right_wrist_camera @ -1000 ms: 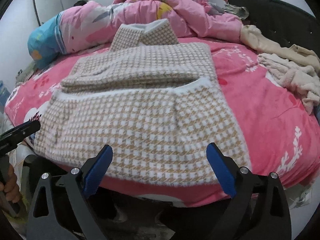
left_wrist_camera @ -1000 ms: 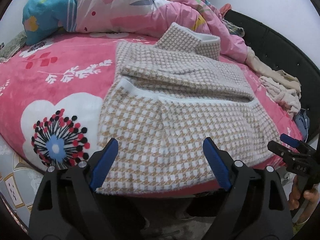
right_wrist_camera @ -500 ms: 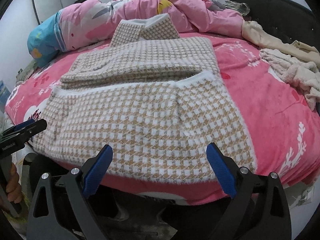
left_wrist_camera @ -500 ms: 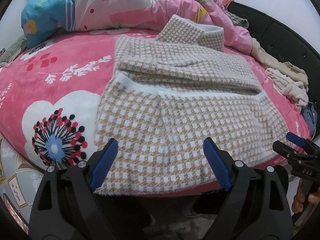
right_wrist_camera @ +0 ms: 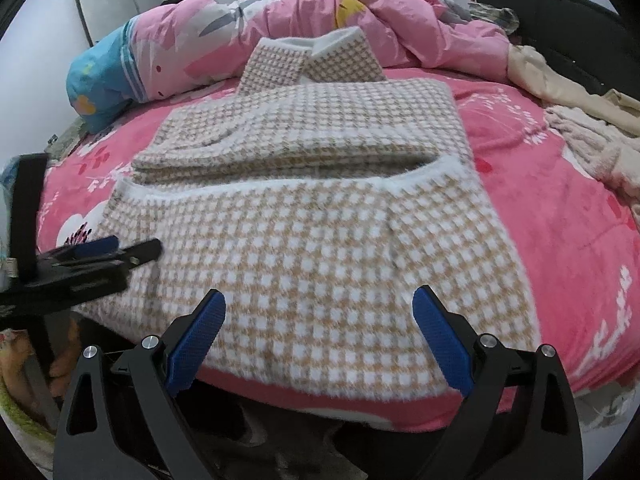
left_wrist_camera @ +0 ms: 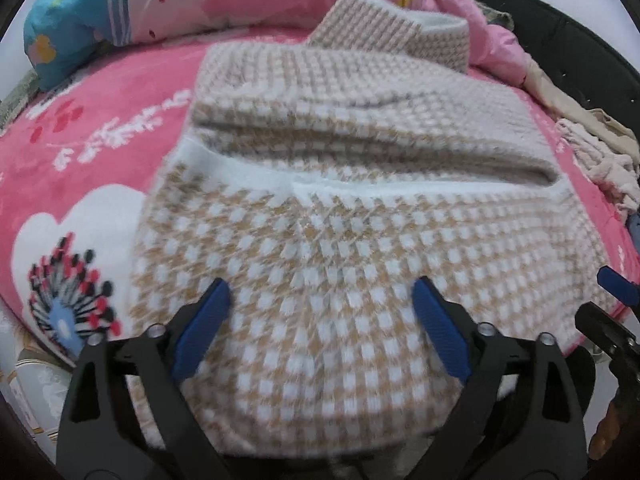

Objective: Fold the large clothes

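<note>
Covering most of the pink bed (right_wrist_camera: 560, 216), the checked sweater (right_wrist_camera: 304, 232) lies flat with its sleeves already folded across the body and its collar toward the quilt (right_wrist_camera: 320, 12), so by my judgement the remaining step is doubling the hem end up over the top. Left tongs (left_wrist_camera: 320, 332), having just been opening, and right tongs (right_wrist_camera: 318, 336) both gape above the hem with nothing between them. Hem edge nearest the left camera is blurred; clothes (right_wrist_camera: 588, 136) piled at the bed's right are cut off.
</note>
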`<state>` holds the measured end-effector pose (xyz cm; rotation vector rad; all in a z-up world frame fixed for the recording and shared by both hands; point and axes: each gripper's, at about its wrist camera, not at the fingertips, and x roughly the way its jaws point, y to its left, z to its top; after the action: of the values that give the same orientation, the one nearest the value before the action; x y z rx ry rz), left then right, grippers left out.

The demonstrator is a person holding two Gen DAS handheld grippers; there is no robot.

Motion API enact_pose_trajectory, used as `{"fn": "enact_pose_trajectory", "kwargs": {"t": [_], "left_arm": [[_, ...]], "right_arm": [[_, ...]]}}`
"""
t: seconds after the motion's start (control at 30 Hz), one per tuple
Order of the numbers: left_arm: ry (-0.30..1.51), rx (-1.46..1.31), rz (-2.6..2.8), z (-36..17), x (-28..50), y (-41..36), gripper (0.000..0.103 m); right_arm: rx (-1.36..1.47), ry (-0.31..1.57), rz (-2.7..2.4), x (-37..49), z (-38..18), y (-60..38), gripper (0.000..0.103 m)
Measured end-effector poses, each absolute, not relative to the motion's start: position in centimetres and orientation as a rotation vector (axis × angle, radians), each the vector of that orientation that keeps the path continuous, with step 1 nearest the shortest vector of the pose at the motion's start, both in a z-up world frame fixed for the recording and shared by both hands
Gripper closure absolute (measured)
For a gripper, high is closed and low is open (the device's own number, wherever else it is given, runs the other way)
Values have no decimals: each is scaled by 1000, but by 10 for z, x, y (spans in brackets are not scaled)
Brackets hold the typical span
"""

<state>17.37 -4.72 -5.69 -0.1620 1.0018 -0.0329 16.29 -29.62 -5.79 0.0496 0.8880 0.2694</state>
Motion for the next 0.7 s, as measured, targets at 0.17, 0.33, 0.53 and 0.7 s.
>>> {"fn": "enact_pose_trajectory", "kwargs": {"t": [0.17, 0.33, 0.53, 0.7], "left_arm": [[989, -159, -15, -60, 177, -51, 8], [979, -167, -9, -61, 178, -50, 8], [981, -190, 4, -59, 175, -51, 8], [983, -189, 3, -59, 174, -50, 8]], "right_arm": [[78, 957, 275, 188, -93, -296, 6], [75, 955, 289, 188, -92, -297, 5], [75, 955, 286, 188, -93, -297, 5], [73, 957, 287, 188, -93, -298, 5]]}}
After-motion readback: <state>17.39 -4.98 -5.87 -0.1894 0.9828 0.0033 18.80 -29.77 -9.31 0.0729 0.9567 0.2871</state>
